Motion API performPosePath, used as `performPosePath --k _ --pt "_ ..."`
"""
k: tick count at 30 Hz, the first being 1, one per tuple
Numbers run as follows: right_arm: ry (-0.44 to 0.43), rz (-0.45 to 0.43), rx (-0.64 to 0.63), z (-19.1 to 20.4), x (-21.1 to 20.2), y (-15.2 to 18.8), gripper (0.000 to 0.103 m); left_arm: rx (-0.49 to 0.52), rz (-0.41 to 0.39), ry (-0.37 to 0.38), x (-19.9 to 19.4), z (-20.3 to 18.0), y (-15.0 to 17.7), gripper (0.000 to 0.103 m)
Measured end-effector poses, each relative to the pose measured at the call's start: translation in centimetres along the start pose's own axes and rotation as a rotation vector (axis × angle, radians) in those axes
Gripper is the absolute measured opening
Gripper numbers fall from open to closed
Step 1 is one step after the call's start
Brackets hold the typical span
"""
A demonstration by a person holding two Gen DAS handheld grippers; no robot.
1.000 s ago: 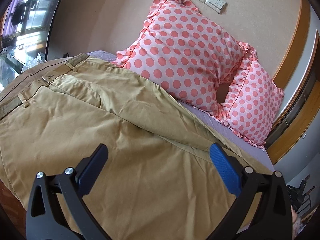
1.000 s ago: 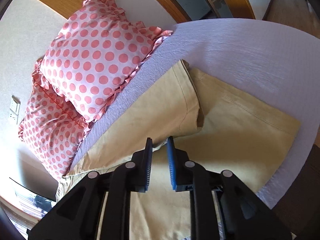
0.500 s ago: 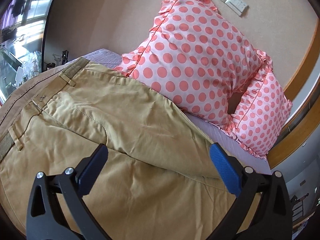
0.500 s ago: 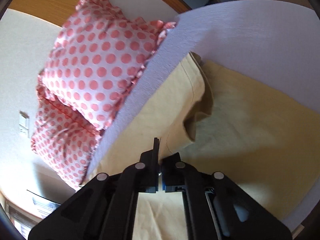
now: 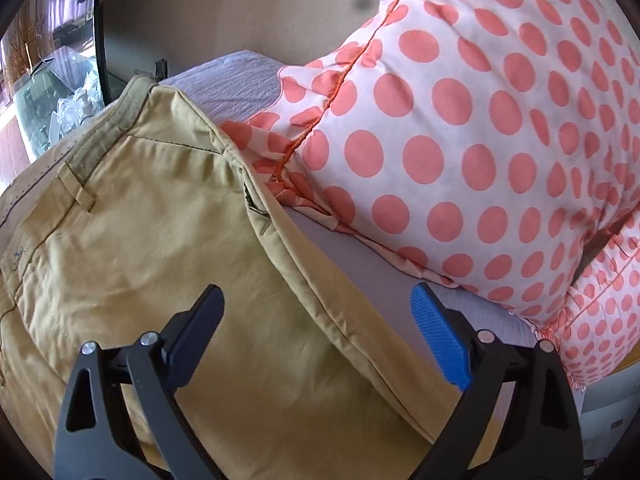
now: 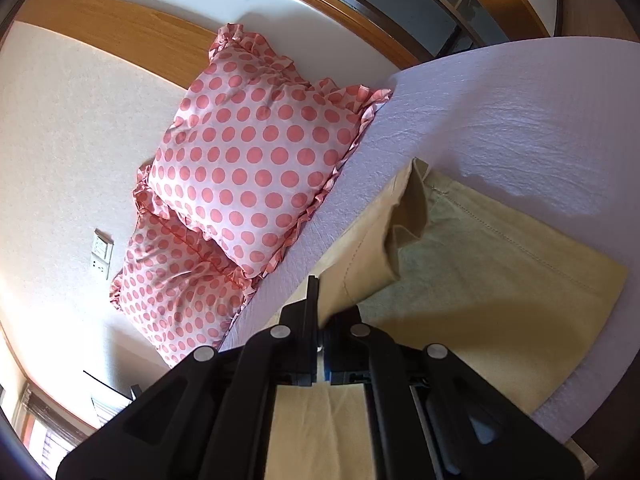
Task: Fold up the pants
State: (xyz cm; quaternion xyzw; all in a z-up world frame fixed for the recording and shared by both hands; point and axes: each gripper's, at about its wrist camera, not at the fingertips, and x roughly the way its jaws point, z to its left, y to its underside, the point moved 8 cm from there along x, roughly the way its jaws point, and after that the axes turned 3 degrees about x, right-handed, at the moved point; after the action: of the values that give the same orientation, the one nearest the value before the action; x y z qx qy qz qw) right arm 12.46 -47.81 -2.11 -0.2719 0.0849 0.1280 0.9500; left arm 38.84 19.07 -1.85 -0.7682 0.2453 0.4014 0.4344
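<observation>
Tan pants (image 5: 152, 240) lie spread on a lilac bed sheet (image 5: 236, 84). In the left wrist view the waistband with belt loops is at the left and the pants' far side edge runs diagonally between my fingers. My left gripper (image 5: 316, 316) is open and empty, low over that edge. In the right wrist view my right gripper (image 6: 322, 308) is shut on the pants (image 6: 500, 280) near the upper leg's hem and lifts that leg off the lower leg, which lies flat on the sheet (image 6: 520, 112).
Two white pillows with pink dots (image 5: 460, 152) lean against the beige wall just beyond the pants; they also show in the right wrist view (image 6: 256, 168). A wall socket (image 6: 102, 254) and wooden trim (image 6: 120, 28) are behind. A dark-framed glass panel (image 5: 52, 60) stands at far left.
My left gripper moved forward and down toward the pants' far edge near the pillows. My right gripper closed on the upper leg near the hem and raised it.
</observation>
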Motion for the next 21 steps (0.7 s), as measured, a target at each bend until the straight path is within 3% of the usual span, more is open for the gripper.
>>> performPosePath --k 1,2,3,5,9,11,13,17,21 --pt "0.002 -0.001 -0.005 0.0 0.1 -0.1 0.002 -0.004 0.021 -0.014 1.0 0.1 -0.2 0.078" --pt "0.002 -0.002 -0.009 0.0 0.1 -0.1 0.002 0.002 0.043 -0.030 1.8 0.3 -0.3 0.049" --pt "0.001 -0.003 -0.007 0.1 0.2 -0.3 0.002 0.008 0.047 -0.063 1.9 0.8 -0.4 0.027" --pt "-0.006 -0.010 -0.012 0.4 0.1 -0.8 0.002 -0.004 0.015 0.000 0.5 1.1 -0.4 0.013" --pt "-0.008 -0.074 -0.041 0.9 -1.8 -2.5 0.002 0.026 -0.114 0.148 -8.3 2.7 2.6 0.010" --pt "-0.003 -0.105 -0.039 0.4 -3.2 -3.2 0.002 0.068 -0.199 0.186 -13.7 4.7 6.3 0.011" --pt "0.017 -0.126 -0.026 -0.9 -4.2 -3.4 0.002 0.084 -0.248 0.176 -17.6 7.6 11.3 0.012" --pt "0.090 -0.120 0.026 -4.3 -4.6 -2.8 0.002 0.059 -0.236 0.144 -19.4 12.6 21.2 0.013" --pt "0.149 -0.094 0.041 -6.2 -4.0 -1.9 0.002 0.019 -0.200 0.112 -17.7 15.2 25.6 0.013"
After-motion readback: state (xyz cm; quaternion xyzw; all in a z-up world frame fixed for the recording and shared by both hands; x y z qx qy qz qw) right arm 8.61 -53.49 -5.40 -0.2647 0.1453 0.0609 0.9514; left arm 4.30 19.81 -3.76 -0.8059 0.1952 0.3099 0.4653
